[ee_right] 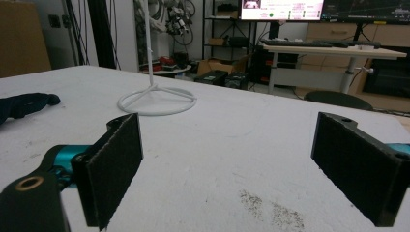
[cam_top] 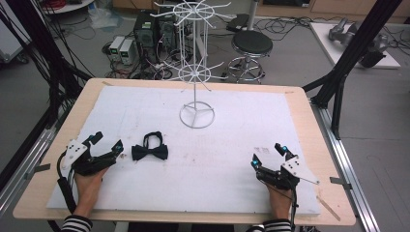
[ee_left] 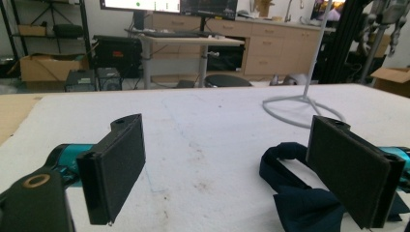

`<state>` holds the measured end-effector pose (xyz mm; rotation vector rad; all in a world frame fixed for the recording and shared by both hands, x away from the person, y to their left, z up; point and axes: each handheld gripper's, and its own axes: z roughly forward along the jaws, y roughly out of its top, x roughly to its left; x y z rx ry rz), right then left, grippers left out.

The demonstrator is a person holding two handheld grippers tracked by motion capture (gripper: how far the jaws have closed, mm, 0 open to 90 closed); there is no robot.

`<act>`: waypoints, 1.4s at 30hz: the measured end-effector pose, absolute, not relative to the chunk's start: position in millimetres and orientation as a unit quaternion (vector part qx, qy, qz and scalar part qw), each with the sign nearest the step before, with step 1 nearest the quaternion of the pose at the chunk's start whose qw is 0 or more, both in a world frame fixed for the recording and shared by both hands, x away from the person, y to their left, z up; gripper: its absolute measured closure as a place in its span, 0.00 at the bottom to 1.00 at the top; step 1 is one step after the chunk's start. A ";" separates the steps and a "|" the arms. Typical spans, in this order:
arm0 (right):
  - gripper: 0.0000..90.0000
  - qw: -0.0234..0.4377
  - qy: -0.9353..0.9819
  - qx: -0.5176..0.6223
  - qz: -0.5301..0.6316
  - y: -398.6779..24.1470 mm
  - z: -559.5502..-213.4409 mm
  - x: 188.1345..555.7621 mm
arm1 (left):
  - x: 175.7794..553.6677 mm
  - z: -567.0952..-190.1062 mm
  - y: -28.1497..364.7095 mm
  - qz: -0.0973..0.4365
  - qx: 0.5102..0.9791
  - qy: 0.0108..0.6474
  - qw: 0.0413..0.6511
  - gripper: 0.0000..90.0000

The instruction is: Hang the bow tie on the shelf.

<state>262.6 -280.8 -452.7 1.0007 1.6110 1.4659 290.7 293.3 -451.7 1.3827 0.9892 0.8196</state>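
A dark navy bow tie with its neck strap looped behind it lies flat on the white mat, left of centre. My left gripper rests just left of it, open, nothing between its pads. In the left gripper view the bow tie sits behind the right pad. A white wire display stand with hooked arms rises at the back middle; its ring base rests on the mat. My right gripper stands open at the front right, empty. The right gripper view shows the stand base and an end of the bow tie.
The white mat covers a wooden table. Behind the table stand a black stool, computer cases and cables on the floor. Black frame posts flank the right side. A wooden stick lies at the front right edge.
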 end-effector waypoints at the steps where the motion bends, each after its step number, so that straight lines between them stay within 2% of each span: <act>1: 0.11 0.364 0.626 0.389 0.570 -280.9 -452.7 262.6 | 290.9 -451.5 293.0 0.355 0.596 0.425 0.582 0.16; 11: 0.11 0.365 0.628 0.388 0.567 -280.8 -452.6 262.7 | 295.6 -444.7 294.2 0.351 0.613 0.429 0.563 0.16; 19: 0.11 0.361 0.629 0.391 0.567 -280.4 -452.7 262.3 | 302.4 -422.9 294.3 0.341 0.628 0.427 0.554 0.16; 25: 0.11 0.360 0.628 0.391 0.568 -280.6 -452.7 262.6 | 314.5 -402.2 292.3 0.322 0.657 0.426 0.532 0.16; 28: 0.11 0.361 0.627 0.391 0.569 -280.9 -452.6 263.0 | 321.6 -392.2 284.4 0.317 0.679 0.428 0.505 0.16; 33: 0.11 0.362 0.627 0.390 0.569 -281.1 -452.6 263.2 | 326.9 -388.1 273.7 0.314 0.688 0.435 0.488 0.16; 42: 0.11 0.361 0.628 0.392 0.567 -280.3 -452.6 262.6 | 344.1 -383.6 249.5 0.268 0.718 0.460 0.450 0.16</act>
